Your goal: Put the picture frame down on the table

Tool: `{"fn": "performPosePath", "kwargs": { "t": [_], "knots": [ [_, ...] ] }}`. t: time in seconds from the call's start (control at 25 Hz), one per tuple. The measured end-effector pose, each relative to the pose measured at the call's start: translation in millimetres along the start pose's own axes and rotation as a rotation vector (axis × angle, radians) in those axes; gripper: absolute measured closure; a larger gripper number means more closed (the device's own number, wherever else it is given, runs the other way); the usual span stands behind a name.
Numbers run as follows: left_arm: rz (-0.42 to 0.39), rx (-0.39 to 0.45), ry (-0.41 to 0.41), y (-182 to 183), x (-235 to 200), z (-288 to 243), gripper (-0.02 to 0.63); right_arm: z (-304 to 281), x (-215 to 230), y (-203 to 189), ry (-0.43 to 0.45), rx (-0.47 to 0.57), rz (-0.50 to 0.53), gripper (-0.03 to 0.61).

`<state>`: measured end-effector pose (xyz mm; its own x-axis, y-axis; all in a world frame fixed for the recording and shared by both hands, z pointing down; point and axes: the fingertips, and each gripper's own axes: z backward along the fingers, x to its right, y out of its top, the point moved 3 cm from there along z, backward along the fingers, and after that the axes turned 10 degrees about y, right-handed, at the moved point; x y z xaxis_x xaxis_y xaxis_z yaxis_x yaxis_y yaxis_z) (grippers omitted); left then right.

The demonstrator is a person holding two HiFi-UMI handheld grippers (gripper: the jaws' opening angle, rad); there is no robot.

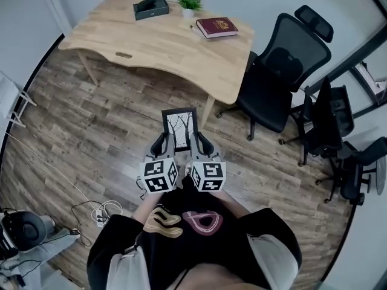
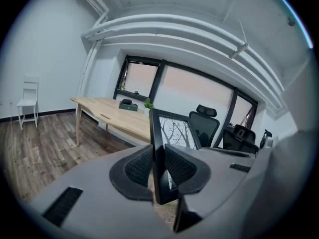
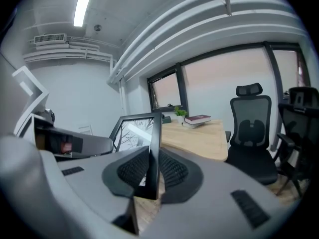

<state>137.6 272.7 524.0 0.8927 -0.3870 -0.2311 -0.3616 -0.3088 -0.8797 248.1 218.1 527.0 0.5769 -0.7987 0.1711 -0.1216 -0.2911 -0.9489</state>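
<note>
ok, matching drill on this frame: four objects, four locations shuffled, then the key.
A. black picture frame with a tree print
B. dark red hardcover book
C. small green potted plant
D. black mesh office chair

1. standing on the wood-plank floor by the right end of the light wooden table
2. at the table's far edge, beside a dark tray
3. held in the air, short of the table
4. lying flat on the table

Pairs: A-3, B-4, C-2, D-1

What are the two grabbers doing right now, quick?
Left gripper: closed on the picture frame, holding its left edge.
Right gripper: closed on the same picture frame, holding its right edge.
</note>
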Motion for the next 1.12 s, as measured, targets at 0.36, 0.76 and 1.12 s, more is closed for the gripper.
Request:
{"fn": "performPosePath", "kwargs": {
  "t": [0.36,0.76,1.12],
  "knots": [
    [0.032,-0.001,0.037,26,33,-75,0.531,-50,71,28,0.043,-0.018,0.024,0.506],
    [0.031,-0.001,0.059,46,64,-131,0.531,-83,129,47,0.088,-0.012,0.024,0.506],
    [0.031,-0.012,0.061,53,69,-157,0.531,-98,146,52,0.079,-0.018,0.009,0.505]
  ]
}}
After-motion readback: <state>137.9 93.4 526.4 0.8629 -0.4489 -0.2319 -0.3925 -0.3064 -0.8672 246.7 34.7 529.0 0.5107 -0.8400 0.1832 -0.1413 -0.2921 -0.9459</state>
